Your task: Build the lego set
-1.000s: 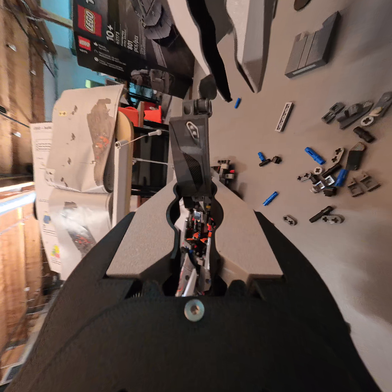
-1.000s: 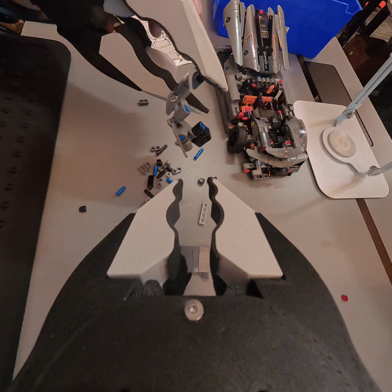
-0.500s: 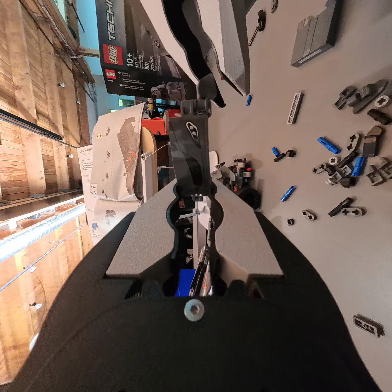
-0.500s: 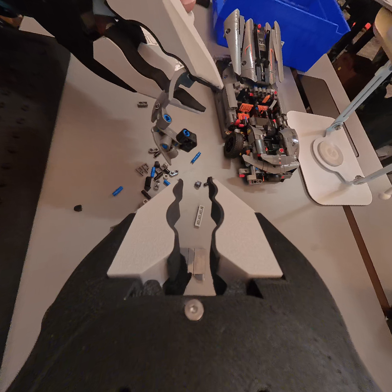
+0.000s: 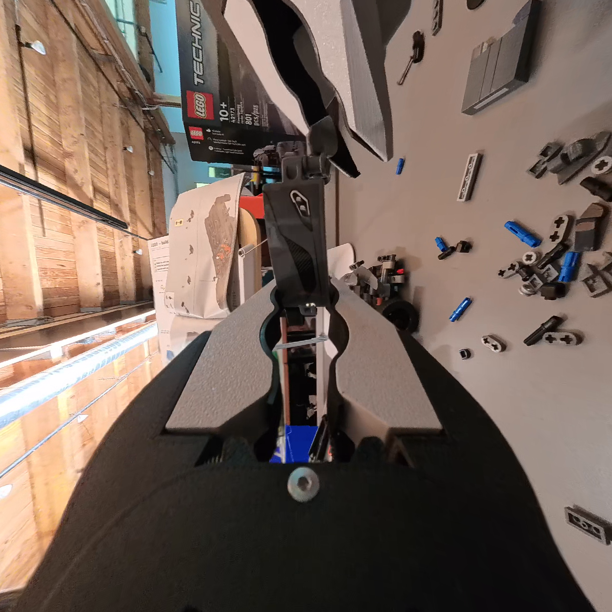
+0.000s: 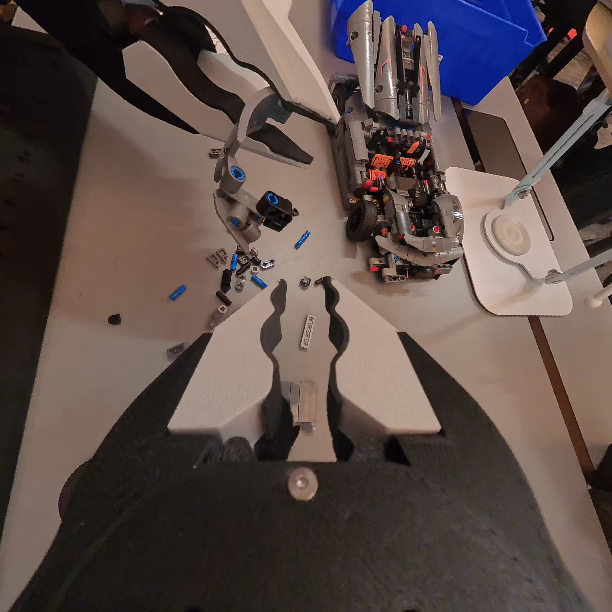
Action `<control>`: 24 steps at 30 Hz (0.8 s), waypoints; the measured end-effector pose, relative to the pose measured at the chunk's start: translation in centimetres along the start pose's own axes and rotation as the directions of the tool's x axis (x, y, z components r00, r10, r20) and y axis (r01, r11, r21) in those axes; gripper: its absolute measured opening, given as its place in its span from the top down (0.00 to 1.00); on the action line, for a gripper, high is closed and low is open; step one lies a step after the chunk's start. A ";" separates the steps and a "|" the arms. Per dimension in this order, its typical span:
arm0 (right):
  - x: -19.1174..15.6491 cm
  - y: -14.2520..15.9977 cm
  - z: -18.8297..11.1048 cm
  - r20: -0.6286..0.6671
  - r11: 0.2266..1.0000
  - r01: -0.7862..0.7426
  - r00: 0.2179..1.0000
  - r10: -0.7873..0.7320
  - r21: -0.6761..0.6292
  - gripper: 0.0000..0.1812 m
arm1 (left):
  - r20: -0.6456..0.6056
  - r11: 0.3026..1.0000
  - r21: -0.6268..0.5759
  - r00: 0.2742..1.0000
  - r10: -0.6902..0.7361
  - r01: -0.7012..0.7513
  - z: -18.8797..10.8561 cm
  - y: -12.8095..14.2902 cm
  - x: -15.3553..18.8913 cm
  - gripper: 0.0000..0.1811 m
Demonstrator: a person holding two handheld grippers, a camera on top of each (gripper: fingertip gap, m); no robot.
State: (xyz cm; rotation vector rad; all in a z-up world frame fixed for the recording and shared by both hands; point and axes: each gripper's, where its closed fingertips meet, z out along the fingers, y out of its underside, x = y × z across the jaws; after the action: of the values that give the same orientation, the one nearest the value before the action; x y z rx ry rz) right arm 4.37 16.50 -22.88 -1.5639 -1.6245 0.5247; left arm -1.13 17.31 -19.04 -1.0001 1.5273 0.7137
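Grey table (image 6: 414, 381) under warm light; wood-plank wall at the left of the left wrist view, blue bin (image 6: 463, 43) at the top of the right wrist view.

Progress, as a judgement: mid to late build. The lego car (image 6: 397, 185) stands mostly assembled, centre-right in the right wrist view: grey body panels, orange details inside, one black wheel showing at its near corner. Still left: a scatter of loose pins and connectors (image 6: 243, 265) left of centre, a thin grey plate (image 6: 307, 331) lying on the table seen between the right gripper's fingers, and a flat dark grey assembly (image 5: 496, 73) upper right in the left wrist view.

Left gripper (image 5: 301, 298): jaws clamped on a dark panel sub-assembly (image 5: 294, 241), held off the table; in the right wrist view it hangs upper centre, apart from the car.

Right gripper (image 6: 304, 284): jaws apart, holding nothing, above the table.

The set box (image 5: 225, 99) and open instruction booklet (image 5: 205, 251) sit mid-left in the left wrist view.

Hidden or unclear: the car's far side and other wheels, where the held part attaches, small piece types. The left gripper body blocks the lower frame.
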 end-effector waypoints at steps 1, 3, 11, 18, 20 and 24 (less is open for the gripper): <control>0.0 0.0 0.0 -0.001 1.000 -0.001 1.000 0.001 0.001 0.89 | 0.030 1.000 -0.005 0.999 0.012 -0.011 0.0 0.0 -0.4 0.89; 0.0 0.0 0.0 0.000 1.000 -0.003 1.000 0.003 0.003 0.89 | 0.070 1.000 -0.011 0.997 0.029 -0.029 -0.2 0.0 -1.0 0.89; 0.1 -0.3 -0.2 -0.003 1.000 -0.001 1.000 0.001 0.016 0.89 | 0.104 0.997 -0.005 0.991 0.080 -0.080 -0.5 -0.5 -1.2 0.89; -0.6 -2.0 -1.0 0.070 0.991 -0.055 0.996 0.047 0.119 0.89 | 0.104 0.998 0.027 0.994 0.046 -0.049 -0.6 -0.8 -1.4 0.89; -0.8 -2.7 -1.5 0.110 0.982 -0.087 0.991 0.069 0.166 0.89 | 0.105 0.998 0.034 0.993 0.047 -0.051 -0.7 -1.0 -1.4 0.89; -1.4 -3.6 -2.2 0.143 0.973 -0.079 0.989 0.048 0.218 0.90 | 0.091 0.998 0.044 0.995 0.041 -0.046 -0.7 -1.1 -1.1 0.89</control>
State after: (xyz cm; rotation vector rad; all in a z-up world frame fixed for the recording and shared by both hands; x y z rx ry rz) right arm 3.69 14.13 -19.21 -1.4412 -1.5596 0.8364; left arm -0.42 16.43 -17.69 -0.8916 1.4846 0.7415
